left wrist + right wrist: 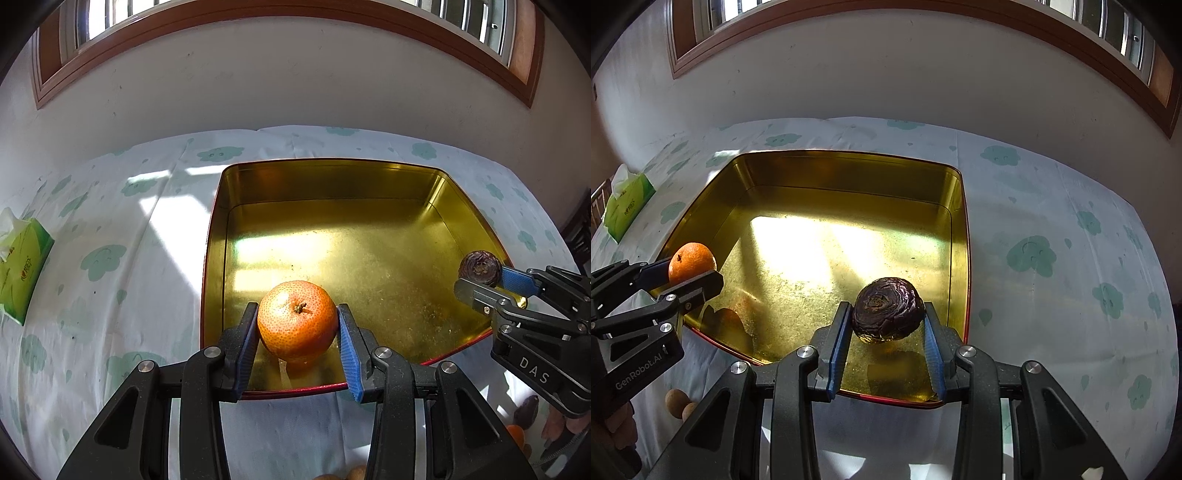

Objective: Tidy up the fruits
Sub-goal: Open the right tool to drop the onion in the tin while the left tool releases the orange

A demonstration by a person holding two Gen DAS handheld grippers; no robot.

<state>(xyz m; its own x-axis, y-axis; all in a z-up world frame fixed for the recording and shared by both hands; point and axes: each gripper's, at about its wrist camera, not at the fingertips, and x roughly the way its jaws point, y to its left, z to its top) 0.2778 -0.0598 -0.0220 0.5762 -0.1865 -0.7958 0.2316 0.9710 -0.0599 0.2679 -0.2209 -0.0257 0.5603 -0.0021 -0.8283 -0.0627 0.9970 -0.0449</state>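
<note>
My left gripper (297,328) is shut on an orange (297,325) and holds it over the near left part of a gold tin tray (332,177) with a red rim. My right gripper (886,325) is shut on a dark wrinkled purple fruit (888,314) over the tray's (849,170) near right part. In the left wrist view the right gripper (480,282) holds that fruit (479,266) above the tray's right rim. In the right wrist view the left gripper (692,267) holds the orange (691,261) above the tray's left rim. The tray floor is bare.
A white cloth with green cloud prints (110,258) covers the table. A green tissue pack (22,266) lies at the far left, and also shows in the right wrist view (628,203). Small brown round fruits (679,402) lie near the front edge. More fruit (524,417) lies at the lower right. A wall stands behind.
</note>
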